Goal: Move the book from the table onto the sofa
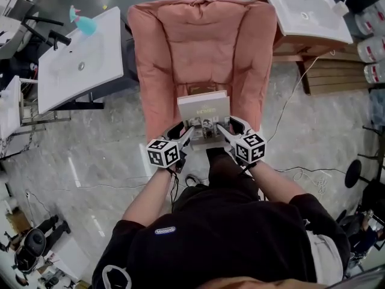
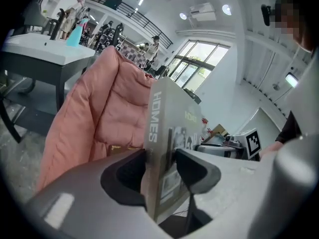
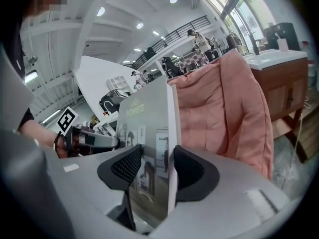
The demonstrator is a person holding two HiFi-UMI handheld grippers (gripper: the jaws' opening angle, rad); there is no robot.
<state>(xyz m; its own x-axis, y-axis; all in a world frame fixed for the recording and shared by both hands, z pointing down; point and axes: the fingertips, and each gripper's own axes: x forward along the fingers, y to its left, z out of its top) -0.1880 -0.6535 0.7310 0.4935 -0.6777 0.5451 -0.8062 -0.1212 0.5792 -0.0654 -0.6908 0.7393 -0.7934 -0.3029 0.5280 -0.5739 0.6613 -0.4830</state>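
Two grippers clamp the book [image 1: 203, 108] by its near edge, left gripper [image 1: 183, 135] and right gripper [image 1: 225, 131], at the sofa [image 1: 198, 47] seat's near edge; bare seat lies beyond.

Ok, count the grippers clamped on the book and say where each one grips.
2. The left gripper is shut on the book at its near left corner; the right gripper is shut on its near right corner. Both hold it over the sofa.

One book [image 1: 203, 106], one sofa [image 1: 201, 47], two grippers [image 1: 182, 135] [image 1: 227, 132], seemingly two basins [image 1: 81, 62] [image 1: 305, 12], one teal bottle [image 1: 84, 21]
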